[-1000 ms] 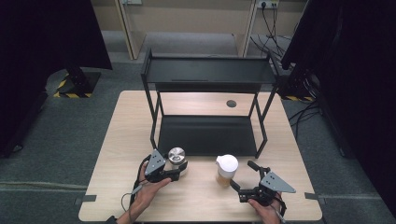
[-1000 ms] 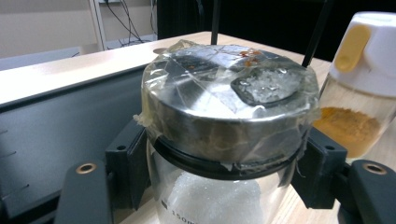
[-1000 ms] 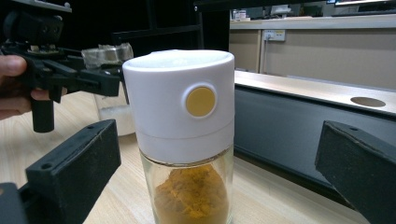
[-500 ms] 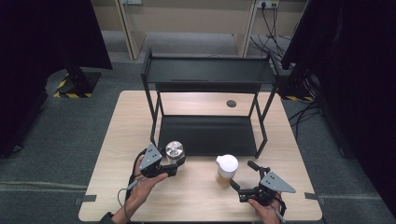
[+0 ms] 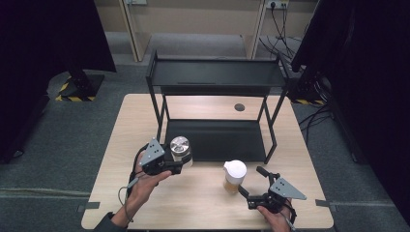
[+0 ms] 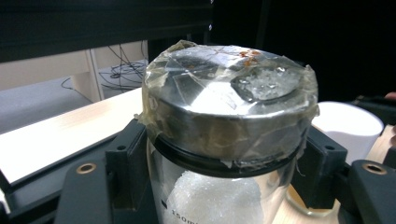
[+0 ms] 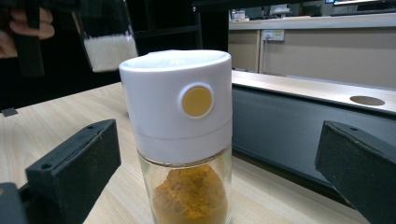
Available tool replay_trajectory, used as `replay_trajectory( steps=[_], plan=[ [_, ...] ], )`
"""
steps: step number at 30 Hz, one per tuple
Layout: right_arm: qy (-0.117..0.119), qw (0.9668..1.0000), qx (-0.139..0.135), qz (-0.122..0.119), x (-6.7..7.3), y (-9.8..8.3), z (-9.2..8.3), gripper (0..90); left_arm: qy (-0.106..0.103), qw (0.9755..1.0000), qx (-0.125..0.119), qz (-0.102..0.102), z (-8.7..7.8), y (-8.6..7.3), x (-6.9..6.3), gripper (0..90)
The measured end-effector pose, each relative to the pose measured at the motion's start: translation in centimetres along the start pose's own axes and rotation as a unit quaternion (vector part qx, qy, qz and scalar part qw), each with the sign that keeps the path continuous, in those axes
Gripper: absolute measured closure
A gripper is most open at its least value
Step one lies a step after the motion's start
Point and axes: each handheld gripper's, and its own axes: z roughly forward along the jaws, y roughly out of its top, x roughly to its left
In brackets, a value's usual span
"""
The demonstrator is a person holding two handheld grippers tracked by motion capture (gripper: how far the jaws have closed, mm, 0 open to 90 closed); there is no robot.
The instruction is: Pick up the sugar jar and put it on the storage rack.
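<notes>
Left claw (image 5: 178, 162) clenched on the metal-lidded glass jar (image 5: 180, 147), upright, apparently clear of the tabletop (image 5: 203, 198), just left-front of the black shelf rack (image 5: 215, 72). Right claw (image 5: 249, 181) released, jaws straddling the upright white-capped spice jar (image 5: 234, 176) dead ahead.

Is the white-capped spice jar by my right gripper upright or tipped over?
Upright. The spice jar stands on the table, white cap on top, orange powder settled at the bottom, between the right gripper's open jaws.
</notes>
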Motion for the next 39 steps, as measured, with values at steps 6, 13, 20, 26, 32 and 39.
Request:
replay_trajectory(
  steps=[6,13,20,26,32,39],
  plan=[
    [0.000,1.0000,0.000,0.001,0.0,0.0,0.0,0.5,-0.015,0.9999,-0.001,-0.002,0.2,1.9,0.5,31.0],
    [0.000,1.0000,0.000,0.001,0.0,0.0,0.0,0.5,-0.025,0.9997,-0.007,0.002,0.4,4.4,0.8,31.0],
    [0.001,1.0000,0.001,0.000,0.0,0.0,0.0,0.5,-0.029,0.9996,-0.003,0.002,0.5,7.1,1.3,31.0],
    [0.000,1.0000,0.000,0.001,0.0,0.0,0.0,0.5,-0.028,0.9996,0.005,0.003,0.5,9.8,1.8,31.0],
    [0.001,1.0000,0.000,0.001,0.0,0.0,0.0,0.5,-0.024,0.9996,0.011,0.002,0.3,12.7,1.9,31.1],
    [0.001,1.0000,0.000,0.001,0.0,0.0,0.0,0.4,-0.017,0.9997,0.016,0.011,0.3,15.4,1.8,31.0]
  ],
)
